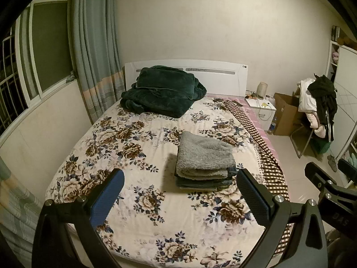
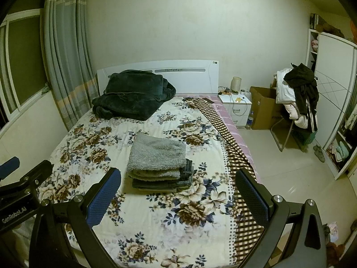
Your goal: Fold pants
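A folded pair of pants (image 1: 204,163) lies in a neat stack on the floral bedspread (image 1: 133,138), grey fleece lining on top and dark denim layers beneath; it also shows in the right wrist view (image 2: 158,160). My left gripper (image 1: 180,192) is open and empty, held above the near part of the bed, short of the stack. My right gripper (image 2: 178,189) is open and empty, also held back from the stack. The right gripper's body shows at the right edge of the left wrist view (image 1: 323,185).
A dark green blanket (image 1: 160,91) is heaped by the white headboard (image 1: 218,76). A checked cloth (image 2: 232,147) runs along the bed's right side. A nightstand (image 2: 237,107), cardboard box (image 2: 263,109), clothes-laden chair (image 2: 296,98) and wardrobe (image 2: 332,89) stand right. Curtains (image 1: 93,51) hang left.
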A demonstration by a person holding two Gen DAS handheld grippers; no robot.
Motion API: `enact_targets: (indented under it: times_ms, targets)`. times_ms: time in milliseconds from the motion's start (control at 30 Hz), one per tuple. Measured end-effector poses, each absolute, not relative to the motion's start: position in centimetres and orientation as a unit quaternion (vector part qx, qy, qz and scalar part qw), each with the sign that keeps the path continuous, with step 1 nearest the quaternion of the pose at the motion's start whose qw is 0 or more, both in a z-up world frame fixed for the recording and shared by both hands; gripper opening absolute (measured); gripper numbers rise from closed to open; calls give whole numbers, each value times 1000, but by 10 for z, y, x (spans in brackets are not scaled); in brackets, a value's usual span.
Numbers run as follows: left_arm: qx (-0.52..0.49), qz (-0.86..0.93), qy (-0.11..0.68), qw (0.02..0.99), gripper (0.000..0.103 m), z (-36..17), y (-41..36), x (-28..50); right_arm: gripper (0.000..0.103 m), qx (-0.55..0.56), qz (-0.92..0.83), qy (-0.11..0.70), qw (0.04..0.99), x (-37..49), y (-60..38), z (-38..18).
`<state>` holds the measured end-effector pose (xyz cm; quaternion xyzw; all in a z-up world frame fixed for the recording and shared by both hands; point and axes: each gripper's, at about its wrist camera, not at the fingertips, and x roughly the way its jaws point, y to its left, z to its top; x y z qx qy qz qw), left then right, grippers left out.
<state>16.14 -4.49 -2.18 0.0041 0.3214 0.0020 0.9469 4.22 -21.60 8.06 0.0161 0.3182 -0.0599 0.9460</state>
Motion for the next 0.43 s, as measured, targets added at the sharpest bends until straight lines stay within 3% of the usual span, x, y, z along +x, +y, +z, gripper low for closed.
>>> enact_targets:
  times_ms: [433]
  targets:
    - [3, 2, 317, 949, 103, -19, -51, 161, 103, 16, -61, 318, 946, 41, -215, 80]
